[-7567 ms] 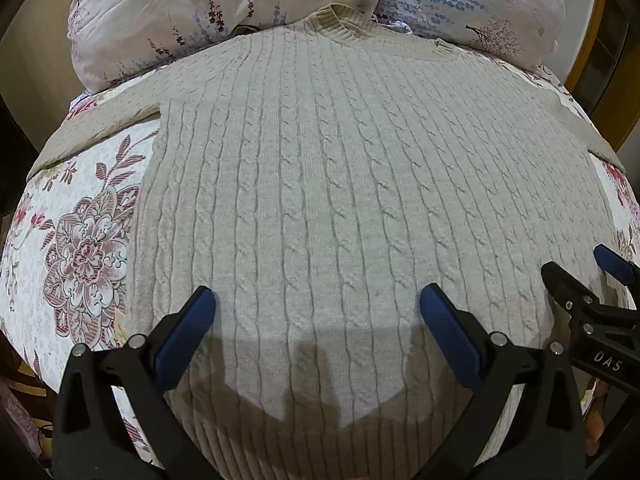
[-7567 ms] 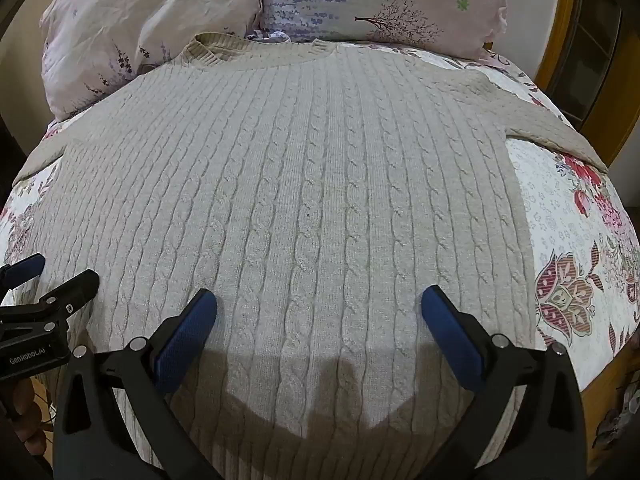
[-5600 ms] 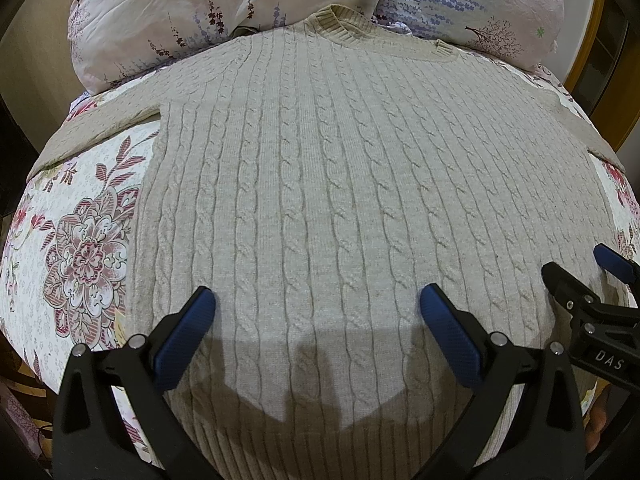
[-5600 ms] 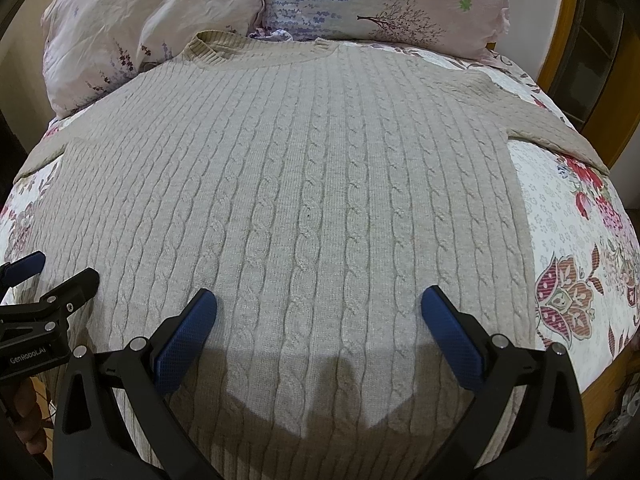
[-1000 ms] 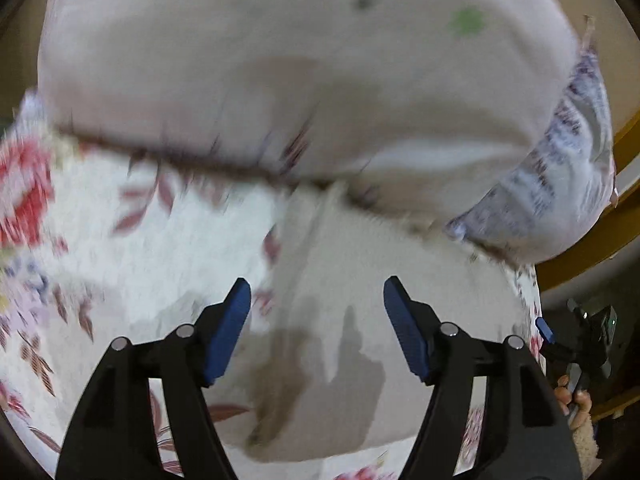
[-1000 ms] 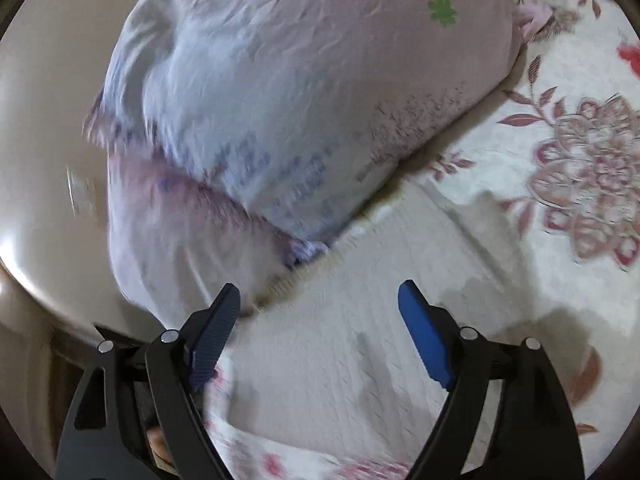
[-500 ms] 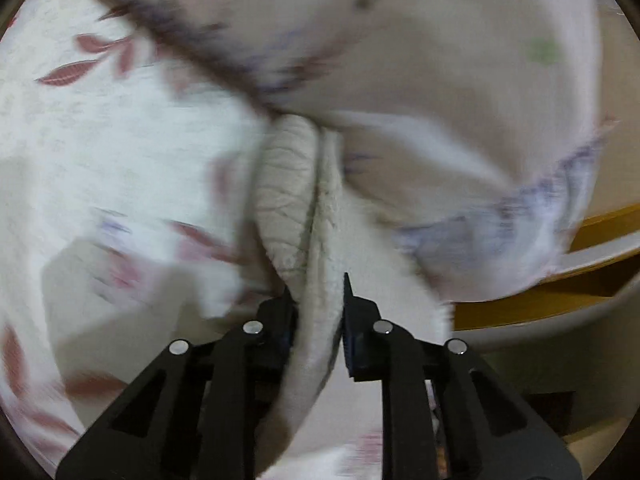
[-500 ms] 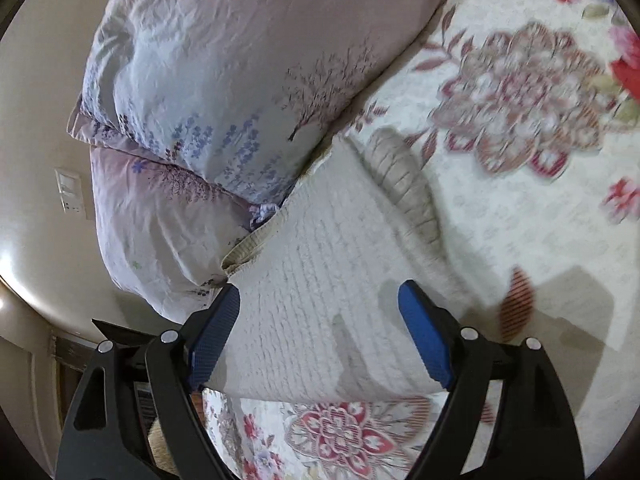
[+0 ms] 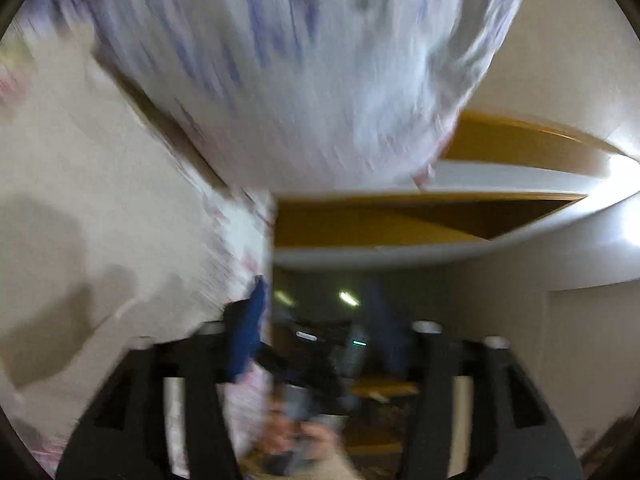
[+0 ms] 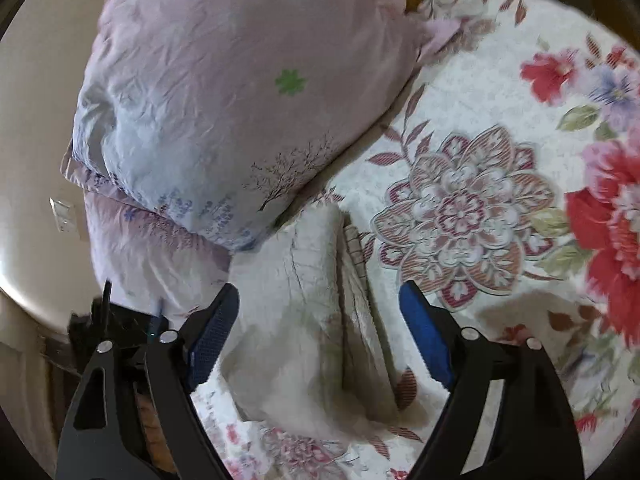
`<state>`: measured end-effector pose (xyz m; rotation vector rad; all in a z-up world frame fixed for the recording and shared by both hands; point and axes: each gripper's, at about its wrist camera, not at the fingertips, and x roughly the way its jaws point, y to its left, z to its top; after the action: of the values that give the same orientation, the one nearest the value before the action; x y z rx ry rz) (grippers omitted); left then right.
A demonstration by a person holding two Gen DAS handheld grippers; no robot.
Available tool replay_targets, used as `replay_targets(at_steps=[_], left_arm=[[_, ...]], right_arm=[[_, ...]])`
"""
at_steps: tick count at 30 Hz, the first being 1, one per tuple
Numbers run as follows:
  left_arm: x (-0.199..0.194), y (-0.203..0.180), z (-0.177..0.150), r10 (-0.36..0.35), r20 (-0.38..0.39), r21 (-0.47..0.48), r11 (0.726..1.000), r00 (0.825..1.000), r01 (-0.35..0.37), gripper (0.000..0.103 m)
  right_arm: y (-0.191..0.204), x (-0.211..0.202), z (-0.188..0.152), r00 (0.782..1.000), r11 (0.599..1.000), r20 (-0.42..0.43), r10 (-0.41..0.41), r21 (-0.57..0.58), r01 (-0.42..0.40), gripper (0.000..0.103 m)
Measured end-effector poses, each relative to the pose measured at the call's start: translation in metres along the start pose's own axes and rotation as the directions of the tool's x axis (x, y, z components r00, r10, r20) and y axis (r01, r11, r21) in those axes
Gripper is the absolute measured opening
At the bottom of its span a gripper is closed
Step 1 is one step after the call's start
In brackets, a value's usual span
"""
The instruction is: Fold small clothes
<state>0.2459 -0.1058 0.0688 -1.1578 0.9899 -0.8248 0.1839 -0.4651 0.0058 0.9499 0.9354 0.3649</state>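
Bedspread (image 10: 460, 92); sweater (image 10: 316, 320) btwn tool (image 10: 320, 340) pads

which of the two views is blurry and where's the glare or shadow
Left wrist view: heavy motion blur smears the pillow and the left claw; glare burns out on the wall at the far right edge. Right wrist view: mostly sharp, slight blur at the floral bedspread edge; the right claw casts soft shadows on the sweater sleeve; fisheye bends both.
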Motion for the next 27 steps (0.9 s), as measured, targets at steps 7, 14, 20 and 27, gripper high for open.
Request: replay_targets(at_steps=[7, 14, 20, 27], left_arm=[[-0.068, 0.033, 0.0, 0.579, 0.091, 0.174, 0.792, 0.81, -0.585, 0.075], [-0.031, 0.05, -0.016, 0.625, 0.037, 0.21, 0.758, 0.78, -0.617, 0.085], [-0.036, 0.055, -0.009, 0.485, 0.009, 0.225, 0.851, 0.875, -0.474, 0.036], [-0.129, 0.009, -0.005, 0.543, 0.127, 0.416, 0.73, 0.83, -0.542, 0.046]], right_arm=[[-0.001, 0.068, 0.005, 0.971, 1.0, -0.24, 0.004, -0.003, -0.005, 0.097], [0.019, 0.099, -0.01, 0.962, 0.991, -0.262, -0.079, -0.127, 0.047, 0.055], [0.039, 0.087, -0.026, 0.978, 0.994, -0.202, 0.051, -0.087, -0.07, 0.038], [0.091, 0.117, -0.066, 0.97, 0.967, -0.237, 0.056, -0.229, -0.111, 0.04]])
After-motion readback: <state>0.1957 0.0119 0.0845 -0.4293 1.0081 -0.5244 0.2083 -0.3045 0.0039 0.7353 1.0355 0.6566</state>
